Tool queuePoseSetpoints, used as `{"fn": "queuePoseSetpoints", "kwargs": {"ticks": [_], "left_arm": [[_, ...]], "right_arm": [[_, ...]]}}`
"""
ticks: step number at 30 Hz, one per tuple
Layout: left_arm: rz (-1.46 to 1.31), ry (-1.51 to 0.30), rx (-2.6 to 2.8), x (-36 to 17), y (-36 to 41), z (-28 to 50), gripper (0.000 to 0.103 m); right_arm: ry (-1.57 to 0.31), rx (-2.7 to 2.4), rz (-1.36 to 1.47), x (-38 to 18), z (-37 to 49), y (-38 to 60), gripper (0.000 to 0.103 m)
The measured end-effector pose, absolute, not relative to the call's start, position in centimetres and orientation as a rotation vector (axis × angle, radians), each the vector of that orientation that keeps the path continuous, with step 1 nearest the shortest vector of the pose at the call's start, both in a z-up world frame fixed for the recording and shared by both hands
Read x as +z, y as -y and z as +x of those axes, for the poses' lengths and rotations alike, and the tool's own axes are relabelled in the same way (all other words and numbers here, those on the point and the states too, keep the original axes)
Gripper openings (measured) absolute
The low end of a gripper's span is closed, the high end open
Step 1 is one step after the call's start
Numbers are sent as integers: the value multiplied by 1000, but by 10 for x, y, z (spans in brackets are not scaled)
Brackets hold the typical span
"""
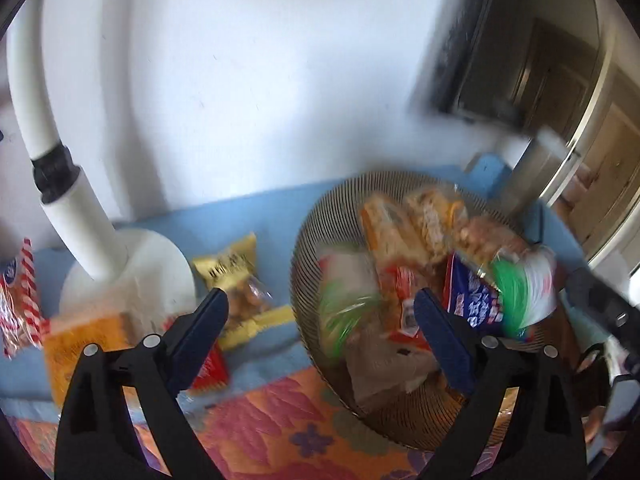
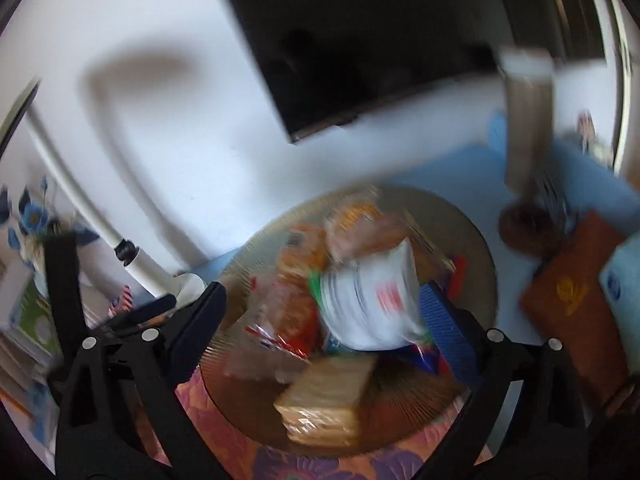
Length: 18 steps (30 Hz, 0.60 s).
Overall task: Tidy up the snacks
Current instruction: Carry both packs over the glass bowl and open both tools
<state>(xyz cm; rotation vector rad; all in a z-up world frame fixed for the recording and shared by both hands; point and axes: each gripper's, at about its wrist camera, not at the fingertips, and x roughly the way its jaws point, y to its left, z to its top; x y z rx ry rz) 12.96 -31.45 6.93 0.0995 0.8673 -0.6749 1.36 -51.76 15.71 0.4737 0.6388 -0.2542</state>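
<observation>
A round wire basket (image 1: 308, 248) holds several snack packs, among them a blue pack (image 1: 472, 296), a green and white pack (image 1: 524, 292) and orange biscuit packs (image 1: 392, 228). My left gripper (image 1: 320, 300) hovers open over the basket's left rim with nothing between its fingers. Loose on the blue cloth to its left lie a yellow pack (image 1: 236, 276), an orange pack (image 1: 84, 344), a red pack (image 1: 210, 368) and a red-striped pack (image 1: 24, 300). My right gripper (image 2: 322, 292) stands open above the basket (image 2: 472, 240). The white pack (image 2: 368, 304) lies below it among the other snacks. Both views are blurred.
A white lamp base (image 1: 132, 280) with its curved arm stands left of the basket. A dark screen (image 2: 360, 40) hangs on the wall behind. A brown pouch (image 2: 576, 292) and a tall blurred container (image 2: 528, 120) sit to the right. A floral mat (image 1: 280, 432) covers the near edge.
</observation>
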Motion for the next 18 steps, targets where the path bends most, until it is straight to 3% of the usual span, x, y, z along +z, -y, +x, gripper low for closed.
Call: {"fn": "queuePoseSetpoints", "kwargs": {"ticks": [2, 6, 18], "left_arm": [[80, -839, -677, 71, 307, 125, 98], [107, -785, -566, 83, 275, 133, 98], [110, -751, -355, 89, 151, 164, 98]], "right_arm": [[-589, -254, 517, 161, -2, 527, 100], [-573, -231, 505, 173, 1, 515, 100], [-636, -10, 370, 172, 77, 369, 100]]}}
